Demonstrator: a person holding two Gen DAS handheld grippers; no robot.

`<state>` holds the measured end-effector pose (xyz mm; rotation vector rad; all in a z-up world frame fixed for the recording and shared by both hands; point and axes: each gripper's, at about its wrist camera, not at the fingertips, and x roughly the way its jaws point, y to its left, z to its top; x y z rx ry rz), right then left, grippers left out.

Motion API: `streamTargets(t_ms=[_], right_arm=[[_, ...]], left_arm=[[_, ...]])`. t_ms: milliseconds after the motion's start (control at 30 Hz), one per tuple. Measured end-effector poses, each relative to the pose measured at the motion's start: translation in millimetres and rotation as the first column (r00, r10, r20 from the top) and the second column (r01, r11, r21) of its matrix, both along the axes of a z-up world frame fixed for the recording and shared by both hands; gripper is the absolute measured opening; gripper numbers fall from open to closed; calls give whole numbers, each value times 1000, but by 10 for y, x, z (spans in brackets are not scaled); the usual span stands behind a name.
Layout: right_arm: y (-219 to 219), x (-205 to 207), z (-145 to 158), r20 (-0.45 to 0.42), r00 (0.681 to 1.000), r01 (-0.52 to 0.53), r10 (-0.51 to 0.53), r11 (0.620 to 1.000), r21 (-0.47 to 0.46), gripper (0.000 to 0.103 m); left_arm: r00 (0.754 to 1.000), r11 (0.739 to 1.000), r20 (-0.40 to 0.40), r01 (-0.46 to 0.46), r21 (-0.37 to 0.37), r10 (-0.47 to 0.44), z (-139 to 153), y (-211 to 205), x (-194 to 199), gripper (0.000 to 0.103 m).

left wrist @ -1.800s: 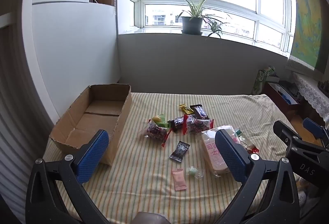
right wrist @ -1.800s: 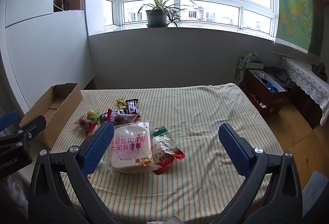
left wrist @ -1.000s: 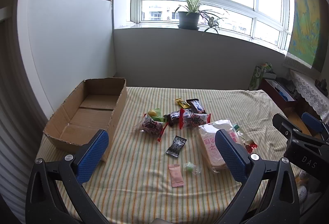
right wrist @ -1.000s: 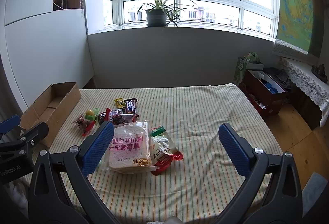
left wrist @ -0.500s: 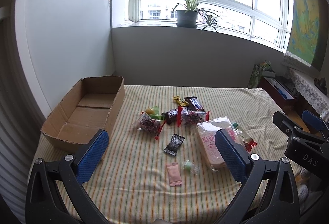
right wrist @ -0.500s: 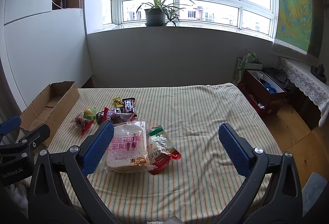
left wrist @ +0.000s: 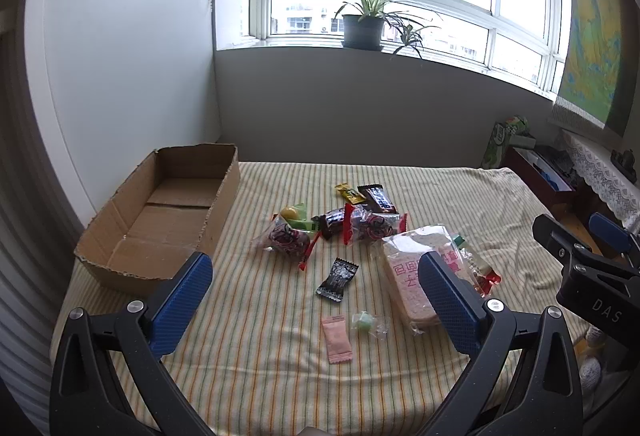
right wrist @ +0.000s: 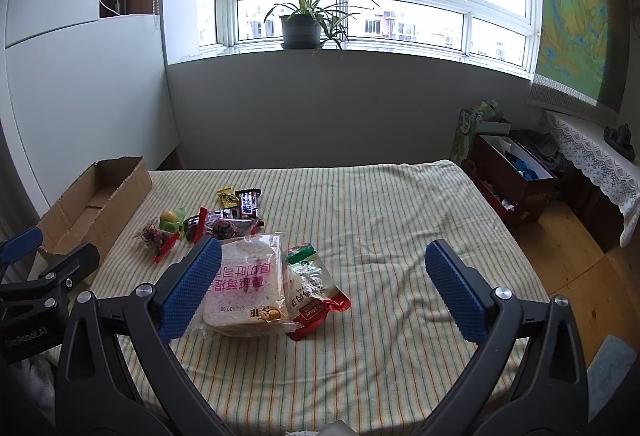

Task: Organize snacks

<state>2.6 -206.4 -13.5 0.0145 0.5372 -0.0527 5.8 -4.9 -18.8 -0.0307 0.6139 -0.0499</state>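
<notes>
Holding position: left tool (left wrist: pixel 314 298) and right tool (right wrist: pixel 320 284) both hang over the near edge of the striped bed cover (right wrist: pixel 380 220), each with its blue pads spread wide and nothing between them.
Far left: cardboard box (left wrist: pixel 160 216), open-topped, nothing showing inside it, lying lengthwise along the left edge of the bed.
Left of middle: clear bag of dark red sweets (left wrist: pixel 286 238), just right of the box; a green and yellow snack (left wrist: pixel 296 216) touches its far side.
Middle, far: yellow packet (left wrist: pixel 348 192) and dark bar wrapper (left wrist: pixel 378 198) side by side, farthest from the tools.
Middle: red-edged bag of dark sweets (left wrist: pixel 374 226), with another small dark wrapper tucked against its left end.
Middle, near: small black sachet (left wrist: pixel 337 279) lying alone; nearer, a pink sachet (left wrist: pixel 337 338) and just beside it a pale green sweet in clear wrap (left wrist: pixel 366 320).
Right of middle: bagged sliced bread (right wrist: pixel 248 284) with pink print, partly behind the left pad of the right tool in that tool's view.
Right of the bread: red and green pouch (right wrist: pixel 310 286), its left edge seemingly tucked under the bread bag, though the overlap is hard to read.
Right half of the bed: bare striped cover, wrinkled.
Far wall: potted plant (right wrist: pixel 300 24) on the window sill.
</notes>
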Motion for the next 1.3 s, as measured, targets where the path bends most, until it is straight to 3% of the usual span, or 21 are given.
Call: streamTargets(t_ms=[900, 1267, 1300], right_arm=[[-82, 24, -31, -4, 1000, -1, 1, 1000, -5, 103], [-90, 158, -168, -33, 999, -16, 16, 1000, -14, 103], [-97, 175, -185, -39, 999, -22, 22, 1000, -10, 98]], left_arm=[[1000, 1000, -7, 17, -17, -17, -26, -28, 45, 98], [998, 999, -53, 33, -34, -35, -176, -53, 162, 93], [997, 999, -60, 36, -39, -38, -199, -46, 176, 92]])
